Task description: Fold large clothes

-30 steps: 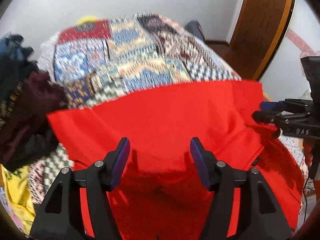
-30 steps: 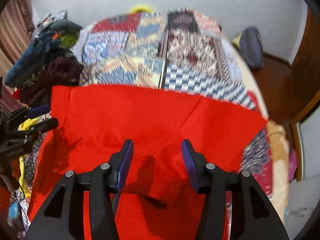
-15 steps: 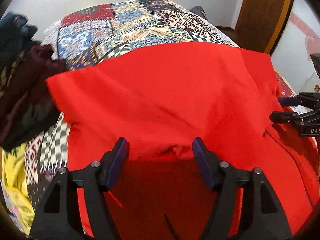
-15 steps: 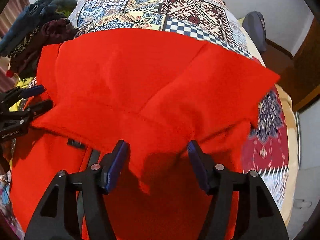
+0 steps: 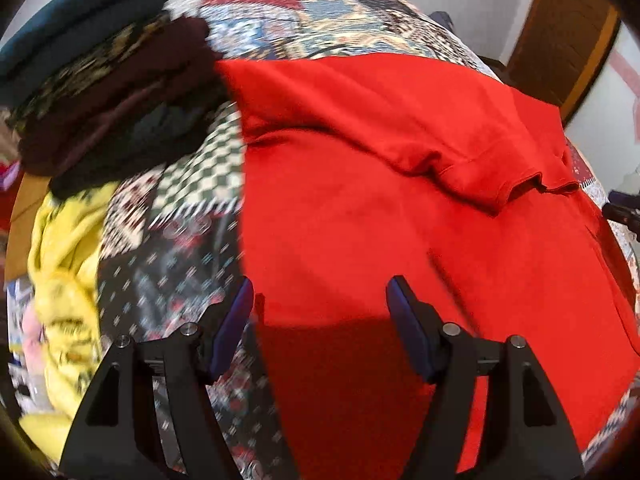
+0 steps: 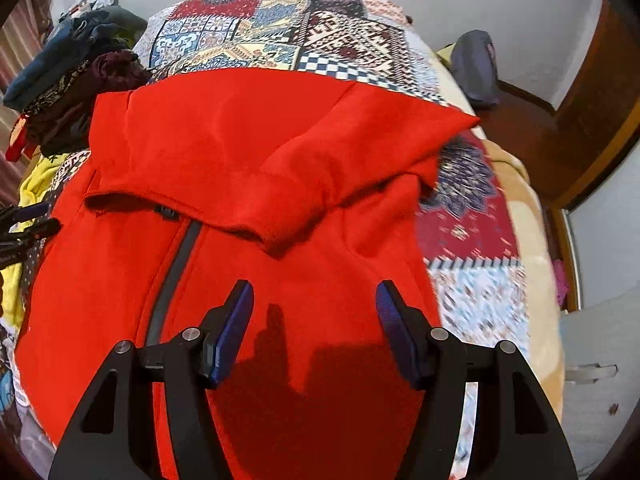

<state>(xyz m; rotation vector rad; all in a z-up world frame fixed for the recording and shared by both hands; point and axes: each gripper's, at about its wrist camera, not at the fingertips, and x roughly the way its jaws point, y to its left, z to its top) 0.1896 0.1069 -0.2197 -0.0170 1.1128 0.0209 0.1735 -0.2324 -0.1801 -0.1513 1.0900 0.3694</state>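
A large red garment (image 5: 360, 220) lies spread on the patchwork bedspread (image 5: 172, 240). Its upper part is folded down over the lower part, and the folded edge (image 6: 256, 224) crosses the middle. A dark zip (image 6: 176, 268) runs down the lower part. My left gripper (image 5: 322, 308) hovers open above the garment's left edge with nothing between its fingers. The right gripper (image 6: 314, 312) is open too, above the lower right part of the garment and holding nothing. Each gripper's tip shows at the edge of the other's view: the right gripper (image 5: 620, 208), the left gripper (image 6: 28, 224).
A pile of dark folded clothes (image 5: 104, 92) sits on the bed at the left, with a yellow garment (image 5: 64, 264) below it. A wooden door (image 5: 560, 40) stands at the right. A grey bag (image 6: 476, 68) lies on the floor beyond the bed's right edge.
Both grippers drew back from the folded edge, which lay between their fingers half a second ago. The left gripper shifted left to the garment's side edge. The fold now rests flat.
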